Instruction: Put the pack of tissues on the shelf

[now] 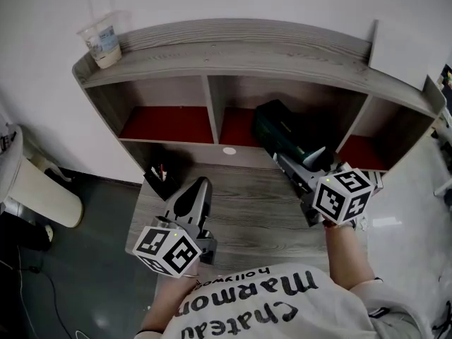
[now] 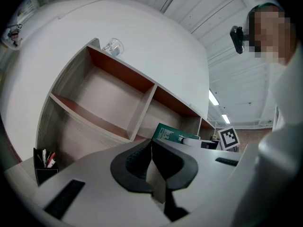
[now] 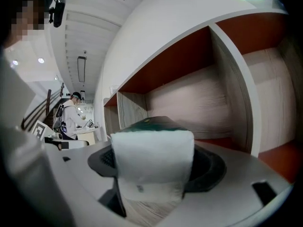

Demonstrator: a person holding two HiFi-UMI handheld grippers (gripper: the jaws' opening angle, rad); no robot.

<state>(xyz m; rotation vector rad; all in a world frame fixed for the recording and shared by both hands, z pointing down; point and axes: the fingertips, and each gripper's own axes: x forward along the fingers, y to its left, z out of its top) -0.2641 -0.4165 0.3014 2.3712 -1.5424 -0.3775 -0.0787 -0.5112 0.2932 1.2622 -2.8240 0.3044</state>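
Right gripper (image 1: 300,162) was clenched on the pack of tissues (image 3: 152,157). Its own view showed the white end face between the jaws; head view showed only the dark green body. Pack's long axis ran along the jaws, far end pointing into the middle bay of the shelf (image 1: 212,55). Left gripper (image 2: 151,160) was pinched closed, empty. Pen holder (image 1: 161,180) held pens; cup (image 1: 102,39) sat on the shelf top.

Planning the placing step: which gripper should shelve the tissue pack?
Right. The right gripper clamps the dark green tissue pack close to the grey wooden shelf; the left gripper is shut and empty.
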